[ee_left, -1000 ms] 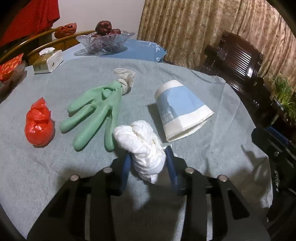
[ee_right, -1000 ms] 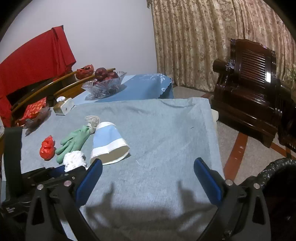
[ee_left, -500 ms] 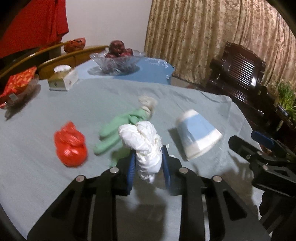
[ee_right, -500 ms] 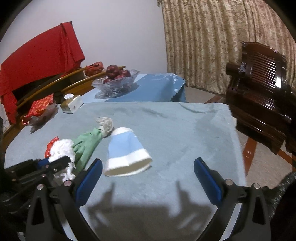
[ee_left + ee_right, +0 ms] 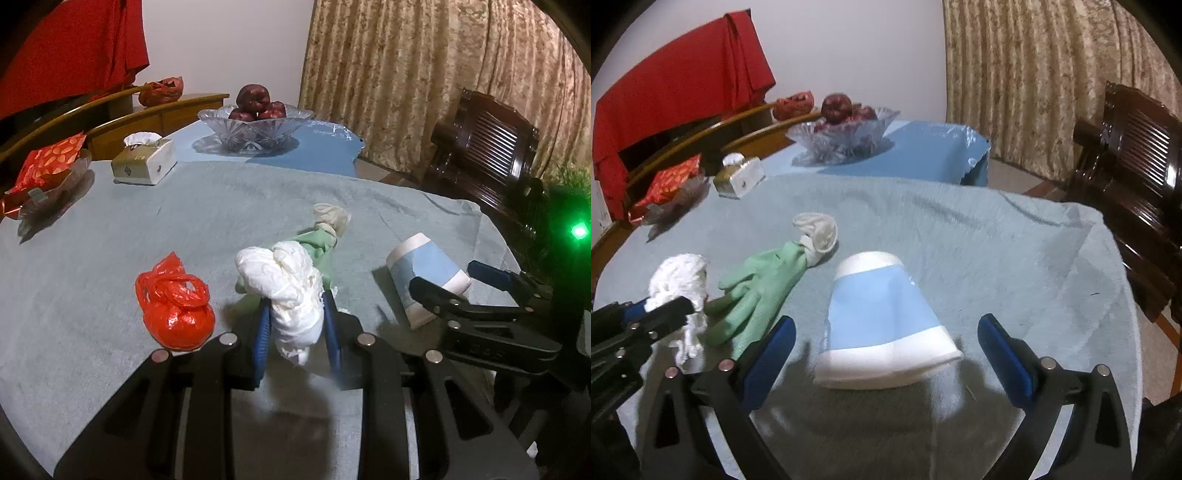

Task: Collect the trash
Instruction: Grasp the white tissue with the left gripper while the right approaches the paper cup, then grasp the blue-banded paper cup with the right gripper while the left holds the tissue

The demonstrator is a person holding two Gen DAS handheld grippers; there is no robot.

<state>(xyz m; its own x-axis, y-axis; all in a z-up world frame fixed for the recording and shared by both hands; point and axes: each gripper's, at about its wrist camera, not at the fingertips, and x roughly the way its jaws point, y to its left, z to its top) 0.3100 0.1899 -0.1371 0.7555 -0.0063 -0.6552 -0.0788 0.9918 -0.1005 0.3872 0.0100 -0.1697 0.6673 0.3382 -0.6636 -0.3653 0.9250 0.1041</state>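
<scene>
White crumpled tissue wad [image 5: 291, 295] sits pinched in the left tongs [image 5: 295, 332], lifted above the grey-clothed table [image 5: 221, 206]; it bulges loosely and could slip out. The right tongs [image 5: 886, 354] gape wide astride the flattened blue-and-white paper cup [image 5: 882, 325] beside the wad, and closing on it might squash or skid it.

Setting: a home, living or dining room. Evidence: round table [image 5: 221, 206] covered with a grey-blue cloth; cut-glass fruit bowl [image 5: 255, 127] holding dark red apples [image 5: 253, 96]; tissue box [image 5: 144, 162] just beside the cloth's far left edge. Floor-length patterned beige curtains [image 5: 424, 81] along the back wall. Carved dark wooden armchair [image 5: 1134, 177] at right. Red fabric [image 5: 676, 85] draped over curved wooden furniture behind the table.
</scene>
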